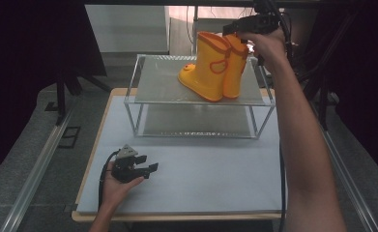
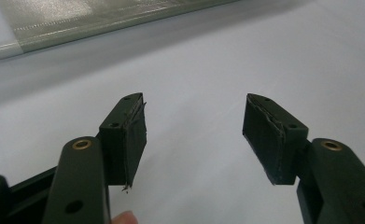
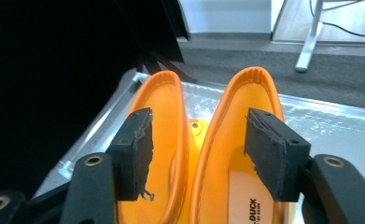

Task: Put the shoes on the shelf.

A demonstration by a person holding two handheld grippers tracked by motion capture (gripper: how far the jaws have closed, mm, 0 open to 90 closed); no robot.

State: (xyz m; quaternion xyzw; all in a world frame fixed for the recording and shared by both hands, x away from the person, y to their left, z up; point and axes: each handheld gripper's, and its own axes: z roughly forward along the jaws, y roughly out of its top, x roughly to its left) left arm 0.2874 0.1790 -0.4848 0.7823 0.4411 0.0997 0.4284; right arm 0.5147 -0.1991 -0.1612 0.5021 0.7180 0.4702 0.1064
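my right gripper (image 3: 196, 149) hangs spread over the yellow boots (image 1: 214, 65), one jaw inside each shaft, gripping nothing. they look light, rubbery and slick, so i'd pinch the two touching inner cuffs (image 3: 196, 135) together. my left gripper (image 2: 194, 135) rests spread and empty on the table (image 1: 201, 179).

Bright yellow boots (image 1: 214, 65), a pair, with orange rims, orange soles and an orange loop outline on the side, stand on the silvery top shelf of the clear rack (image 1: 150, 84). Inside the boots the lining glows orange, with black "DUCK" lettering on a pale insole. Below the rack lies the pale grey-white table (image 1: 210, 183), edged in light wood, and both grippers are black.
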